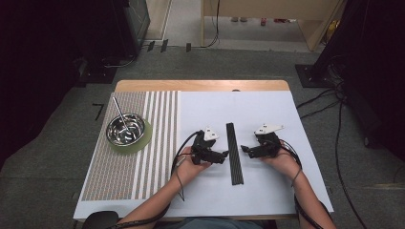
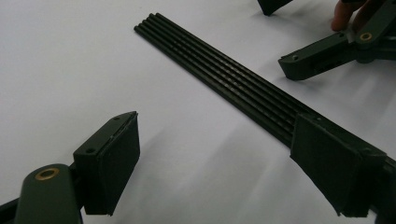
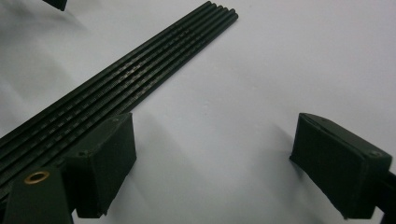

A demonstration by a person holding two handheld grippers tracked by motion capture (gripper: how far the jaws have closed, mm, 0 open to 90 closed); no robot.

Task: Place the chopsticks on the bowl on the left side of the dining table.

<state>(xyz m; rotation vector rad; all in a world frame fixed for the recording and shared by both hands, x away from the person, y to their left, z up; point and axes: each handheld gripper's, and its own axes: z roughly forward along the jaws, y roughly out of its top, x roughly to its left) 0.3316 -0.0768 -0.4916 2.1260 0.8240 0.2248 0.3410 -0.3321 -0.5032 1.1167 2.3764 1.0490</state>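
Note:
A flat bundle of black ribbed rods lies lengthwise in the middle of the white sheet. My left gripper rests just left of it, pointing at it, jaws open and holding nothing. My right gripper faces it from the right, also open and holding nothing. In the left gripper view the rods run past the right pad, and the left gripper stands wide over bare sheet. In the right gripper view the rods pass by the left pad of the right gripper.
A shiny metal bowl with a thin metal utensil leaning in it sits on a green coaster on the striped mat at the left. The wooden table edge shows at the back. Cables trail on the floor at the right.

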